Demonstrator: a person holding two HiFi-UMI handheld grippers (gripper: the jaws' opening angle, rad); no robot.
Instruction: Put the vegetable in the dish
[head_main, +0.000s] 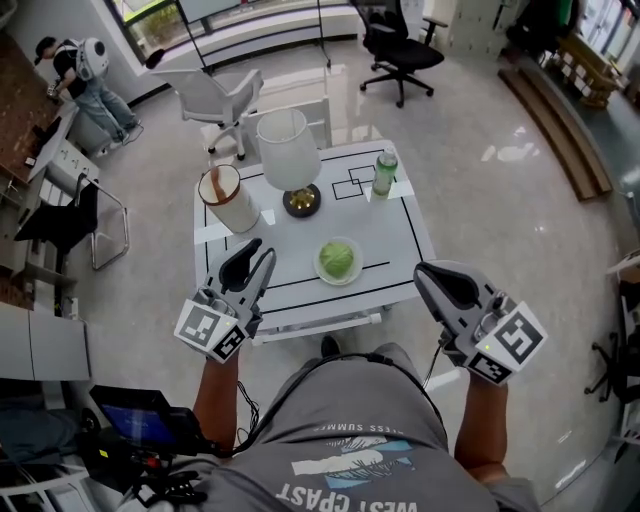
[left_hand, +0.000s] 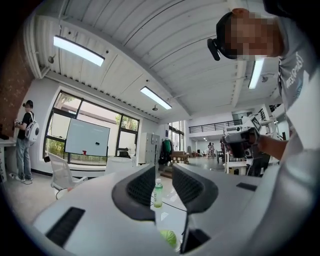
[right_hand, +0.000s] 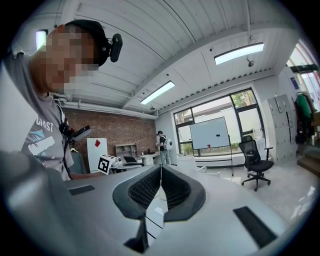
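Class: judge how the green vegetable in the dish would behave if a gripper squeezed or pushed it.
The green vegetable looks round, so it would probably roll if pushed, though the rim of the dish around it may stop it. Its leafy surface suggests it is light and would likely give a little when squeezed.

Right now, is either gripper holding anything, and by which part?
Nothing is held. The left gripper has its jaws a little apart with nothing between them; the right gripper is shut on nothing.
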